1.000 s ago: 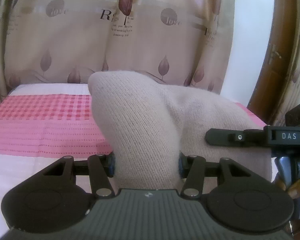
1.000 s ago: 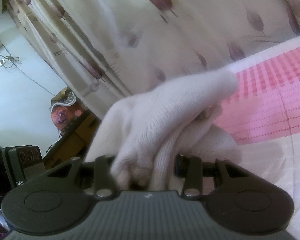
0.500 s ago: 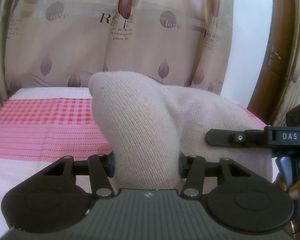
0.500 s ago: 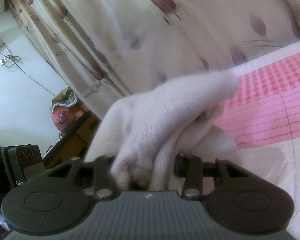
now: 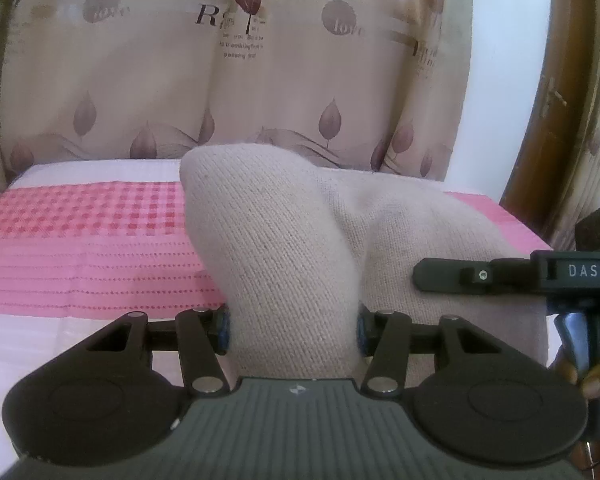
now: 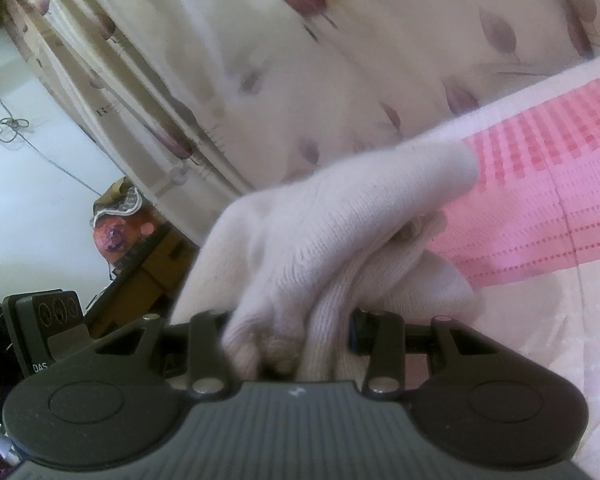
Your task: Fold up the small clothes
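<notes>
A beige knitted garment [image 5: 284, 248] fills the middle of the left wrist view, bunched upward above the bed. My left gripper [image 5: 294, 330] is shut on a thick wad of it, blue pads pressing both sides. In the right wrist view the same pale knit [image 6: 340, 232] is gathered in folds, and my right gripper [image 6: 288, 340] is shut on that bundle. The right gripper's black body, marked DAS [image 5: 540, 276], shows at the right edge of the left view, a hand [image 5: 580, 376] below it. The fingertips of both grippers are hidden in the cloth.
The bed is covered by a pink and white checked sheet [image 5: 80, 248], also seen as the pink sheet [image 6: 540, 208] on the right. A leaf-print curtain [image 5: 260, 80] hangs behind. A brown wooden frame [image 5: 540, 120] stands at right. Cluttered furniture [image 6: 140, 264] sits left.
Both grips on the knit have held. The curtain and bed behind it have drifted a little in both views; otherwise nothing differs.
</notes>
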`<action>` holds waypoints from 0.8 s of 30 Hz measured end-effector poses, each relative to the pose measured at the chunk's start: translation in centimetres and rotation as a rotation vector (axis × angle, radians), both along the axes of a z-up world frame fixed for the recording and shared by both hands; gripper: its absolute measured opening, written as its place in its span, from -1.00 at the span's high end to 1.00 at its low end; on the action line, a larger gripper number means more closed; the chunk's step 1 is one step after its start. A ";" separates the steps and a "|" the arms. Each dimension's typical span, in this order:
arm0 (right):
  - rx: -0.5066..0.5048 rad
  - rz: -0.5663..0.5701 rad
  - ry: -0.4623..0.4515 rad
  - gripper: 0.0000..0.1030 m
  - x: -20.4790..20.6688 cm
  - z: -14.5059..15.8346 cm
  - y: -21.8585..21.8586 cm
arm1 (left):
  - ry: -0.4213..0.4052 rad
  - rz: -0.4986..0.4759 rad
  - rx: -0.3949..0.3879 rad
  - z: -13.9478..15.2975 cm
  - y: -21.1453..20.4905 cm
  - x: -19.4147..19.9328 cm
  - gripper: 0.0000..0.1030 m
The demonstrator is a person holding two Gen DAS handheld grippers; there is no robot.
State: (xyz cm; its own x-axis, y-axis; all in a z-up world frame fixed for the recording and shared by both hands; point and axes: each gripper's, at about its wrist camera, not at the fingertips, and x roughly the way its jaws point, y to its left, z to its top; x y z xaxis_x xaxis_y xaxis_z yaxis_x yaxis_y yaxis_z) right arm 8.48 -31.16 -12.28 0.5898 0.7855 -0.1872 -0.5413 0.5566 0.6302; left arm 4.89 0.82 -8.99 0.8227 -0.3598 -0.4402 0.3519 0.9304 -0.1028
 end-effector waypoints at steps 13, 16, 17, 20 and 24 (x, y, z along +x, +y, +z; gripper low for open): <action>0.021 -0.023 0.044 0.18 1.4 -2.2 -0.3 | 0.014 -0.013 0.036 -1.6 -0.8 2.6 -0.02; 0.017 -0.025 0.052 0.18 1.8 -2.6 -0.3 | 0.025 -0.011 0.033 -2.2 -0.8 3.1 -0.03; 0.015 -0.025 0.055 0.18 1.9 -2.8 -0.3 | 0.028 -0.011 0.034 -2.4 -0.8 3.3 -0.03; 0.007 -0.026 0.061 0.18 2.2 -3.3 -0.3 | 0.035 -0.009 0.037 -2.9 -0.8 3.7 -0.04; 0.001 -0.027 0.067 0.18 2.6 -3.9 -0.2 | 0.043 -0.008 0.036 -3.5 -0.6 4.1 -0.05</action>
